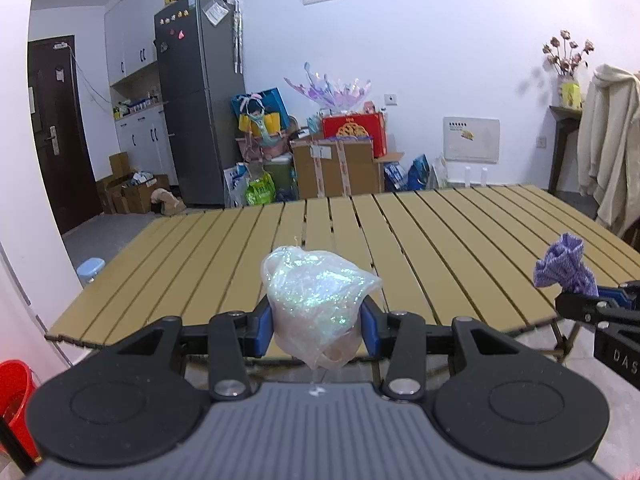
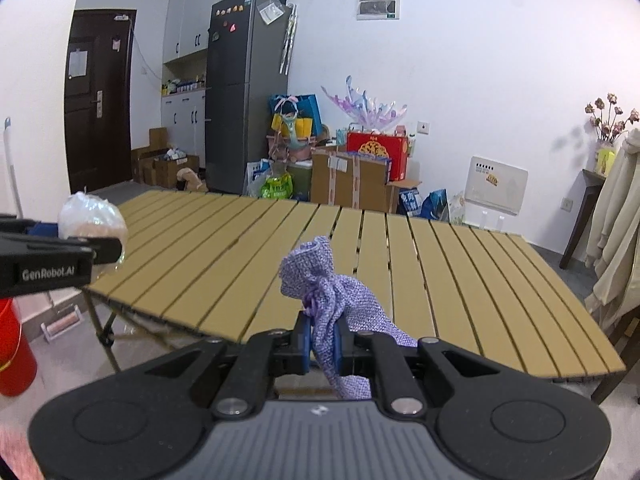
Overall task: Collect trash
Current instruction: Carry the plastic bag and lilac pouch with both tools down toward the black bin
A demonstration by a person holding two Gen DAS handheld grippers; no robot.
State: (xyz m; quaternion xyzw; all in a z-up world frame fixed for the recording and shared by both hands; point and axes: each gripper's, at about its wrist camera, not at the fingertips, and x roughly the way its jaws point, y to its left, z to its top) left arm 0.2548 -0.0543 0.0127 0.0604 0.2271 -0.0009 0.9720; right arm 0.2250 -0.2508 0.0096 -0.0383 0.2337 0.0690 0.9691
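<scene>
Iridescent plastic wrap (image 1: 316,300), crumpled into a ball, pinched between the blue pads of the left hand-held gripper (image 1: 317,326) at a narrow spread, held just above the near edge of the desk (image 1: 440,240). Seen also from the right wrist view at far left, same ball (image 2: 90,216) clamped in the same black jaws. Purple woven cloth (image 2: 326,300) gripped by the right hand-held gripper (image 2: 323,342), jaws nearly together, fabric bunched above the pads and trailing below them, over the near desk edge. From the left wrist view, that cloth at far right. Both bundles off the surface, well apart from each other, side by side. Slatted tan desk top beyond, bare across its planks. Red bucket (image 2: 14,352) on the floor at near left, below the desk corner. Farther back, against the white wall: grey fridge (image 1: 200,100), cardboard boxes (image 1: 336,168), red gift box (image 1: 354,128), bags. Dark door (image 2: 98,96) at far left. Cream coat (image 1: 608,140) hanging at far right, dried flowers (image 1: 566,52) above it.
</scene>
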